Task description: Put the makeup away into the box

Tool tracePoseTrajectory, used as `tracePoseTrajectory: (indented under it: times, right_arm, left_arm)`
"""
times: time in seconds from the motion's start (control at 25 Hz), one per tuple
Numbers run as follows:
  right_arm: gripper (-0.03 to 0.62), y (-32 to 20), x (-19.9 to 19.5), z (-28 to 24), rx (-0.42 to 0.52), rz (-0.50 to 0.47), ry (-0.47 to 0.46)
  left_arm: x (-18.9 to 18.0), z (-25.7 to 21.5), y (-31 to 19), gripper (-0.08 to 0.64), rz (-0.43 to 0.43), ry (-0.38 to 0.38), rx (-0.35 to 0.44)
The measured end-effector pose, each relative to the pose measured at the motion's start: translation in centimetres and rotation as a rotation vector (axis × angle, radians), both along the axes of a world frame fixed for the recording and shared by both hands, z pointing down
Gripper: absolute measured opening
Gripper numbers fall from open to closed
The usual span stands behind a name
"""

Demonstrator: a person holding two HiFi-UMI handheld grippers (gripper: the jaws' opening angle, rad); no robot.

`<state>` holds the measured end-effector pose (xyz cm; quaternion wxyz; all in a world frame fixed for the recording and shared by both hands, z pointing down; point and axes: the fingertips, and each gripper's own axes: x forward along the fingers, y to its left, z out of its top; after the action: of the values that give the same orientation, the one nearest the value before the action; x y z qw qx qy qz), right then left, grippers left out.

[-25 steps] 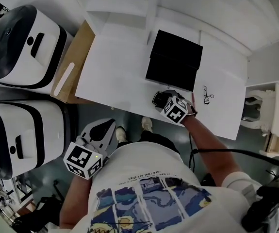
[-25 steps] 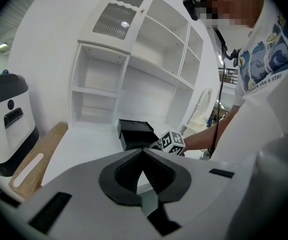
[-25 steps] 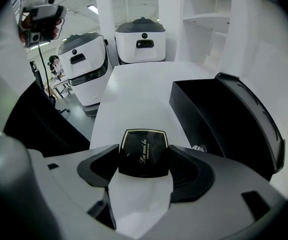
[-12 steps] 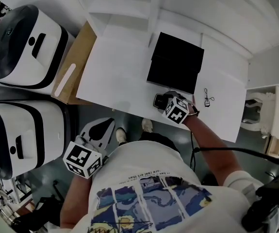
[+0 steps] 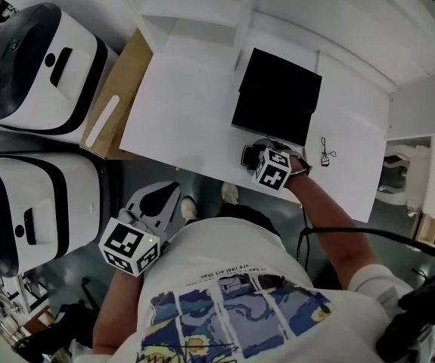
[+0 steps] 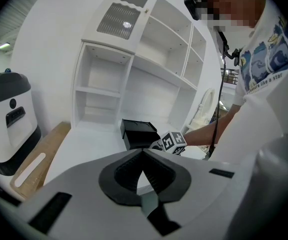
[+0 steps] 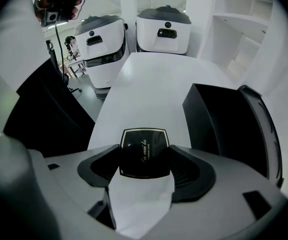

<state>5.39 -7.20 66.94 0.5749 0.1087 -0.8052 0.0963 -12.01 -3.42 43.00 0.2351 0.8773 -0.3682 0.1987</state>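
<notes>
Head view: right hand-held gripper (image 5: pixel 250 156) over the white worktop (image 5: pixel 179 112), just beside the black box (image 5: pixel 278 97); left hand-held gripper (image 5: pixel 155 201) low, off the worktop's near edge.
Left gripper view: pressed together, empty.
Right gripper view: pinching a black powder compact (image 7: pixel 145 153), box to its right.

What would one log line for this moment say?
right tool: shut on compact | left tool: shut, empty | box: open, on table

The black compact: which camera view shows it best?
The right gripper view: the black compact sits between the right gripper's jaws, its gold lettering visible. The head view and left gripper view show that gripper but no clear compact.
</notes>
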Motion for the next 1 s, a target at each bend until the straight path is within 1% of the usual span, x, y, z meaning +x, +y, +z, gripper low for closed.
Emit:
tracePoseTrajectory:
  times: [0.2,0.44,0.8,1.0]
  right_arm:
    - [0.321,-0.2,0.0,0.0,-0.007,-0.005,0.007]
    - [0.320,-0.4,-0.1,-0.9,0.000,0.029,-0.009]
    - [0.319,-1.6,-0.9,-6.8,0.075,0.052,-0.072]
    - [0.321,-3.7,-0.4,-10.0,0.118,0.087,-0.104]
  left_arm:
    - [-0.3,0.0,-0.1,0.014,-0.006,0.002,0.003]
    - [-0.7,-0.1,-0.1,0.014,-0.013,0.003,0.008]
    - [-0.5,-0.1,0.1,0.014,-0.007,0.017,0.018]
    - [-0.2,-0.1,0.2,0.014,-0.005,0.026,0.022]
